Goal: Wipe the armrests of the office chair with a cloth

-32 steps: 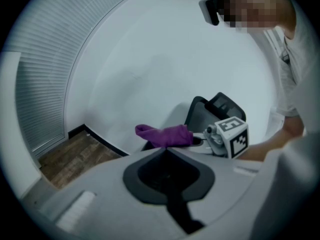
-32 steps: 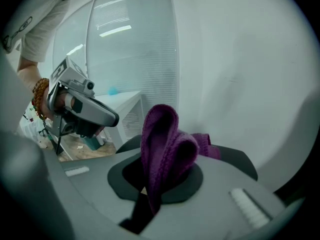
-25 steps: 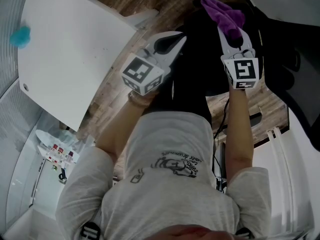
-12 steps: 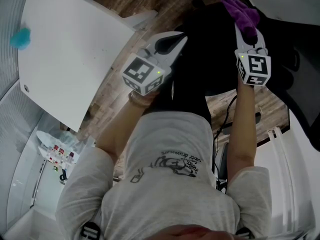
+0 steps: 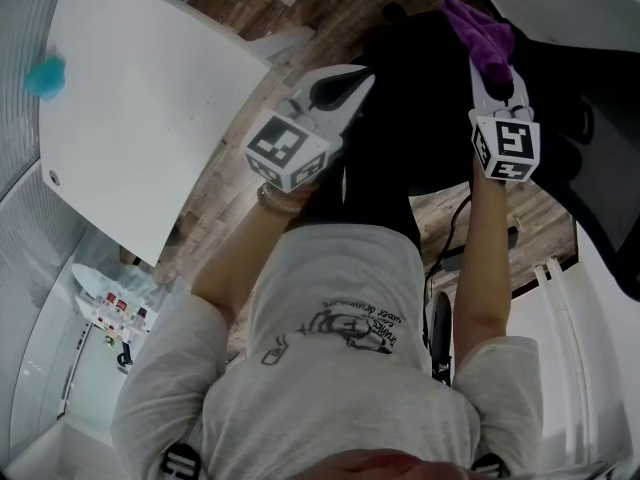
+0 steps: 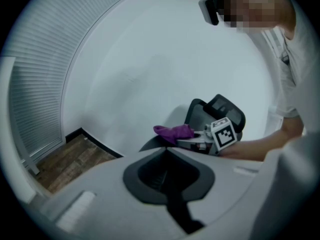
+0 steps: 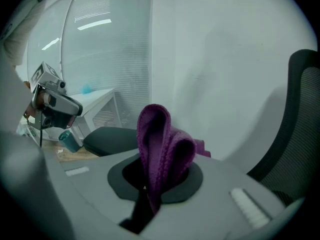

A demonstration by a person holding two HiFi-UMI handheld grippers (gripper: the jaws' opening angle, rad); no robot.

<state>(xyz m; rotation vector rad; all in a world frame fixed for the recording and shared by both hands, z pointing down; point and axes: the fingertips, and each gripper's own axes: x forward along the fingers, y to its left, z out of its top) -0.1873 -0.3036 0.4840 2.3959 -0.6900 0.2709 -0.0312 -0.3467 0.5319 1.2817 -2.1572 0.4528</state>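
In the head view the black office chair (image 5: 400, 138) stands in front of me. My right gripper (image 5: 489, 66) is shut on a purple cloth (image 5: 480, 30) and holds it over the chair's right side. In the right gripper view the folded cloth (image 7: 161, 146) stands up out of the jaws, with a black armrest pad (image 7: 111, 139) beyond it to the left and the mesh chair back (image 7: 300, 129) at the right. My left gripper (image 5: 357, 77) hovers shut and empty over the chair's left side. The left gripper view shows the cloth (image 6: 174, 131) and the chair back (image 6: 220, 111).
A white desk (image 5: 130, 128) with a small teal object (image 5: 43, 73) fills the left of the head view. Wood floor (image 5: 290, 3) lies beyond the chair. A white curved surface (image 5: 590, 8) closes in the right side. Cables (image 5: 445, 258) hang under my right arm.
My right gripper has carried the purple cloth to the right and a little farther away across the chair. The left gripper has stayed where it was.
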